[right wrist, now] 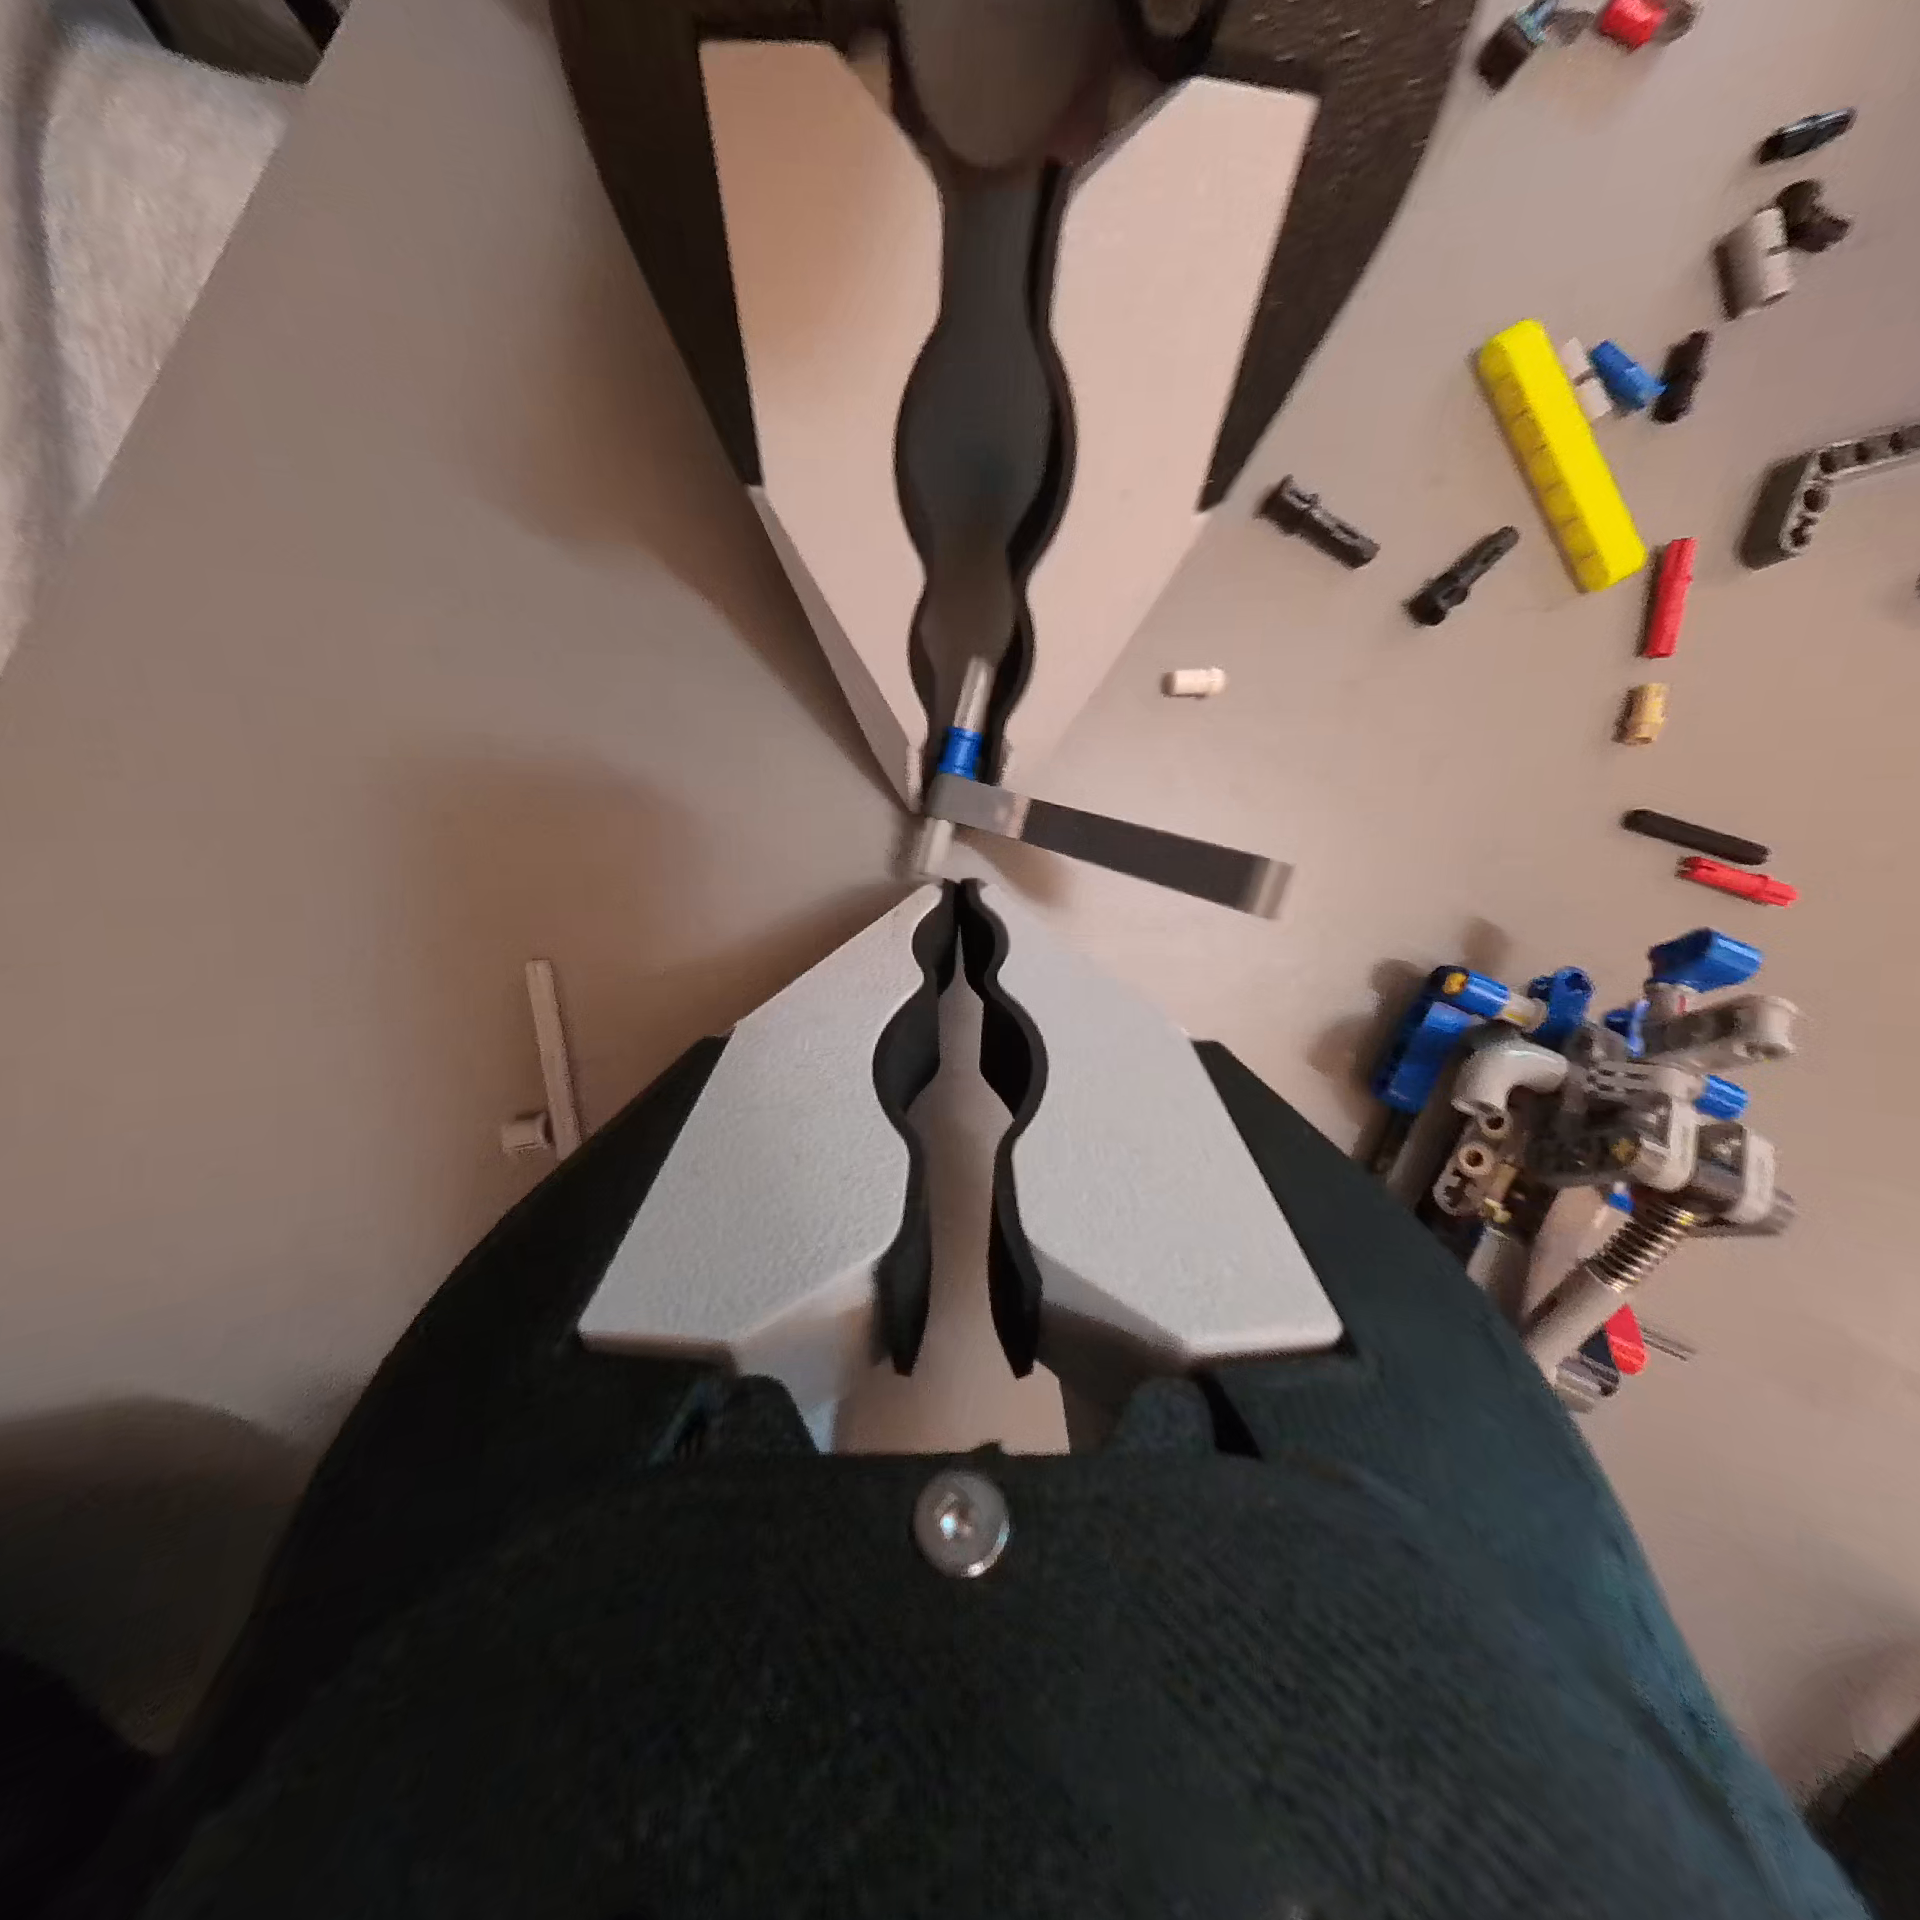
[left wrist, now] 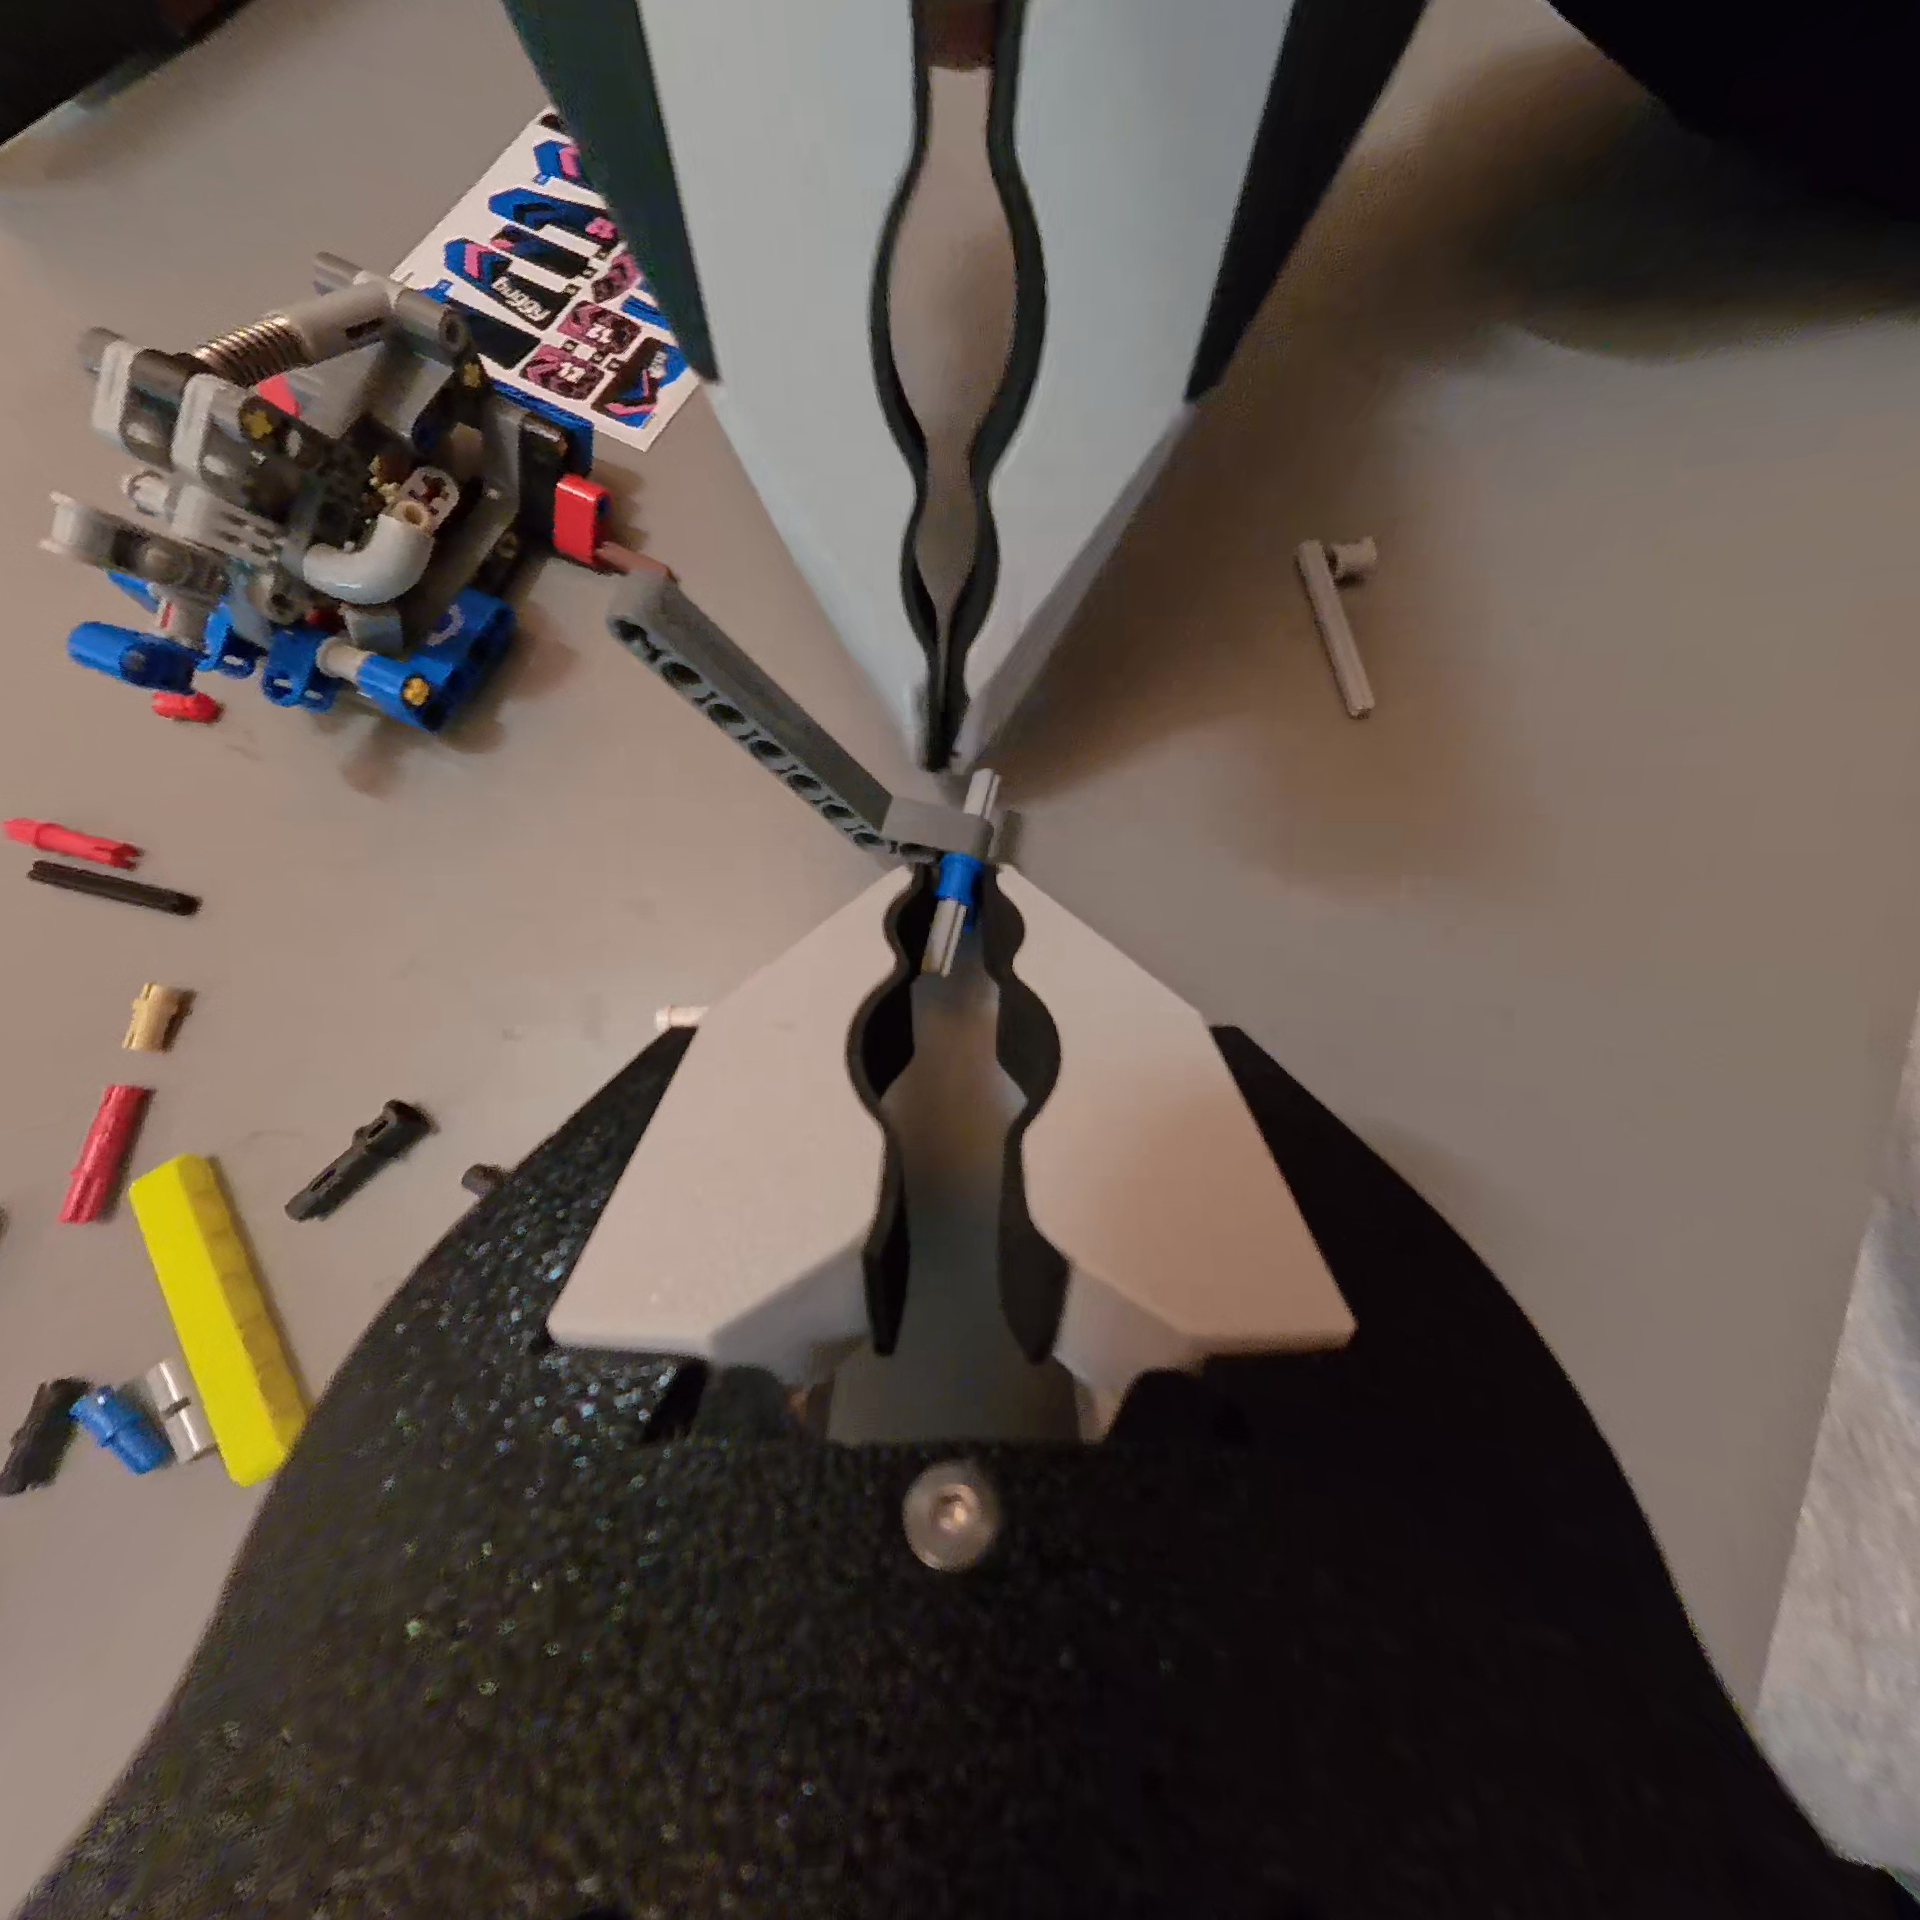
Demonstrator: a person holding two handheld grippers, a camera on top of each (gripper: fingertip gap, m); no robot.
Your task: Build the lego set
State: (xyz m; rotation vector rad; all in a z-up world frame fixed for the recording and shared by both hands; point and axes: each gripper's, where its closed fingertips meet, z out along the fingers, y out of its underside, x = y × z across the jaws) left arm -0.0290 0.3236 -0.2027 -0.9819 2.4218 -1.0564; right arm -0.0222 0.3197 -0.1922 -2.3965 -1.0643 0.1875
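My left gripper (left wrist: pixel 951 883) is shut on a light grey axle (left wrist: pixel 943 940) that carries a blue bush (left wrist: pixel 956 878), and the bush sits between its fingertips. The axle passes through the end hole of a long dark grey beam (left wrist: pixel 748 707), which reaches away to the upper left. My right gripper (left wrist: pixel 940 764) comes in from the opposite side. It is shut with nothing between its pads, and its tips are at the axle's far end. In the right wrist view, my right gripper (right wrist: pixel 956 891) sits just below the axle end, with the beam (right wrist: pixel 1143 847), the bush (right wrist: pixel 958 750) and my left gripper (right wrist: pixel 961 769) beyond it.
A partly built grey and blue model (left wrist: pixel 301 499) lies at the left by a sticker sheet (left wrist: pixel 582 301). A yellow beam (left wrist: pixel 218 1320) and loose red, black, tan and blue pins lie along the left. A grey axle with a small pin (left wrist: pixel 1335 623) lies to the right. The table edge (left wrist: pixel 1829 1351) is at the far right. Left and right tips are no more than a few centimetres apart.
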